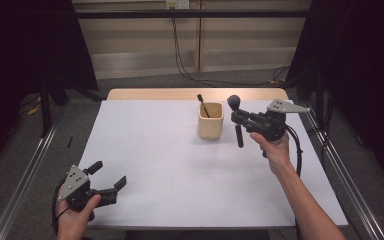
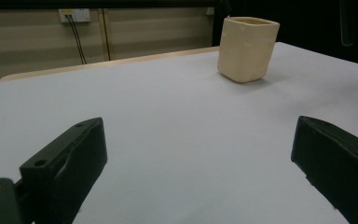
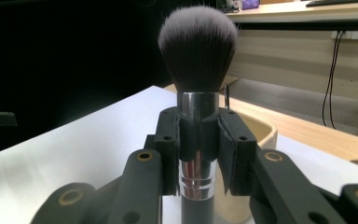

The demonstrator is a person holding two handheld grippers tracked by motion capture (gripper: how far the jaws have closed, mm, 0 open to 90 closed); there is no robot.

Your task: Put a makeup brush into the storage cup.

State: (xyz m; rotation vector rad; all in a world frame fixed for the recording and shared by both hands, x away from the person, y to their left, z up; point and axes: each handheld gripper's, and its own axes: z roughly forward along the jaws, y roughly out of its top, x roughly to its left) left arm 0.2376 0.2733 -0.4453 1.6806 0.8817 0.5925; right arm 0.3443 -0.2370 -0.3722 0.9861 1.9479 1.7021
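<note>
Right gripper (image 1: 239,119) pinches the makeup brush (image 3: 197,84) upright by its ferrule, bristles up, beside the cup (image 1: 210,120) near the table's (image 1: 180,165) far edge, probably for handle-first insertion (one thin tool already inside). Left gripper (image 1: 109,176) rests spread wide at the near-left corner, holding nothing.

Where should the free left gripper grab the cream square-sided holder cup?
Probably the cream holder cup by its two flat outer walls, coming level from its bare left side with the open left gripper. From above, the thin black brush inside would get in the way.
</note>
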